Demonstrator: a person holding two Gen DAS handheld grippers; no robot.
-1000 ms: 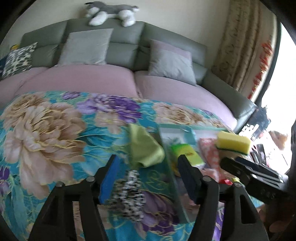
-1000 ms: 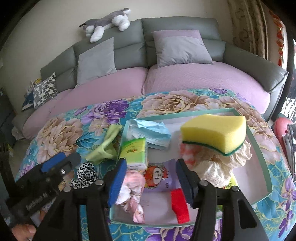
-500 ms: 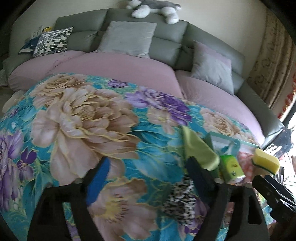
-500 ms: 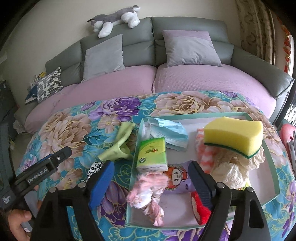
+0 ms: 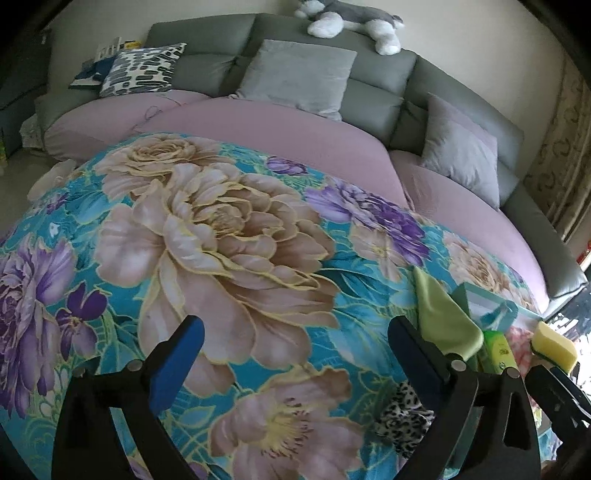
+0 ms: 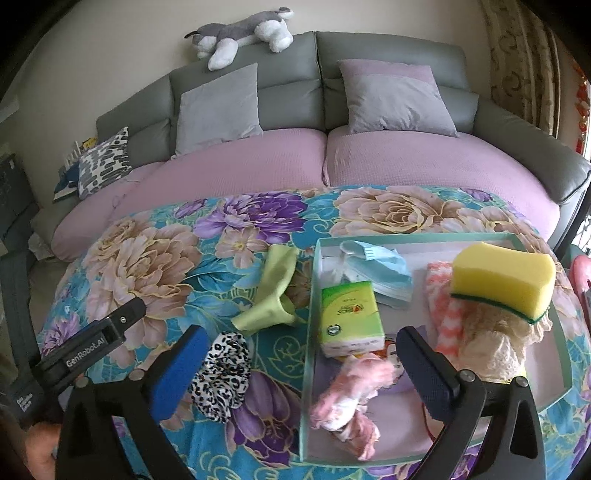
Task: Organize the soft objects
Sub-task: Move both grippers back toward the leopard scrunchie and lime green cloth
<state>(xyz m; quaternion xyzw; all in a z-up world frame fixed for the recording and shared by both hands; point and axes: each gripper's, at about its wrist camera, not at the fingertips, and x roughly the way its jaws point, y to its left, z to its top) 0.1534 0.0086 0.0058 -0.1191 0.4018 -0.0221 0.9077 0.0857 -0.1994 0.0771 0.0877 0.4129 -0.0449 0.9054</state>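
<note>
A teal-rimmed tray (image 6: 417, 236) on the flowered cloth holds blue face masks (image 6: 380, 264), a green tissue pack (image 6: 347, 314), a yellow sponge (image 6: 502, 280), lace and pink cloths, and a pink fluffy piece (image 6: 351, 402). Left of the tray lie a green cloth (image 6: 271, 295) and a leopard scrunchie (image 6: 221, 373). My right gripper (image 6: 303, 347) hangs over the tray's near left corner, its jaws opening, holding nothing. My left gripper (image 5: 295, 332) hovers over bare flowered cloth, jaws opening and empty. The scrunchie (image 5: 402, 417) lies just past its right finger (image 5: 417, 354).
A grey sofa with a lilac seat cover (image 6: 258, 166), grey cushions and a plush dog (image 6: 240, 33) stands behind the flowered cloth (image 5: 221, 240). A patterned cushion (image 5: 144, 68) sits at the sofa's left end. A curtain hangs at the far right.
Both grippers' jaws have spread wider. The left gripper swung left, away from the tray, so the leopard scrunchie now lies outside its right finger. The right gripper drew back slightly from the tray.
</note>
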